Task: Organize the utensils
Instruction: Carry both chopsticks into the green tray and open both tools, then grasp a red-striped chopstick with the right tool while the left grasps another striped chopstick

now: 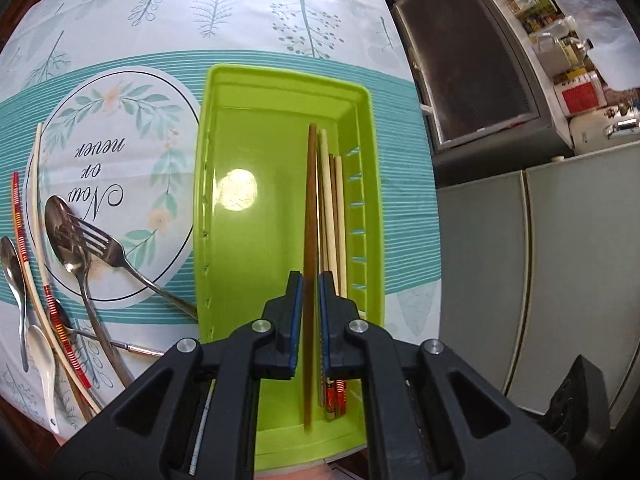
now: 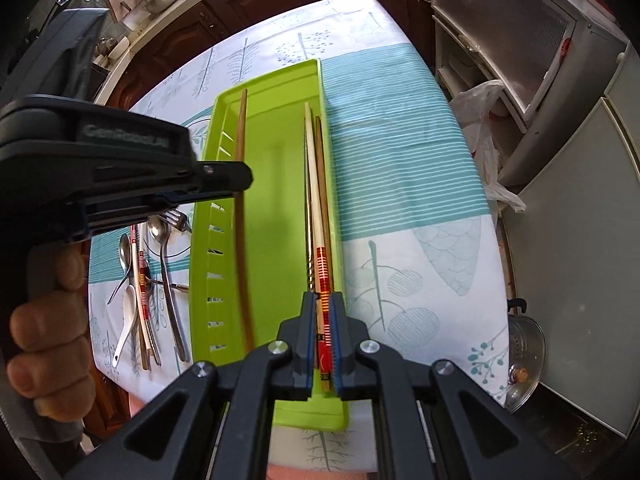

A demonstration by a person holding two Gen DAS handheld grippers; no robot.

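A lime-green tray [image 1: 280, 96] [image 2: 276, 92] lies lengthwise on the patterned tablecloth. My left gripper [image 1: 310, 280] is shut on a long dark brown chopstick [image 1: 310, 200] and holds it above the tray; the same stick shows at the tray's left in the right wrist view [image 2: 241, 200]. Several chopsticks [image 1: 332, 200] lie along the tray's right wall. My right gripper [image 2: 324, 300] is narrowed around the red-banded chopstick [image 2: 322, 272] at the tray's right side. Spoons, a fork [image 1: 100, 240] and more chopsticks [image 1: 38, 240] lie on the cloth left of the tray.
A white ceramic spoon [image 1: 42, 360] lies near the table's front-left edge. The table's right edge [image 1: 424, 160] drops off toward grey cabinets [image 1: 540, 260] and a range hood [image 1: 472, 60]. A metal pot [image 2: 524, 344] sits on the floor at the right.
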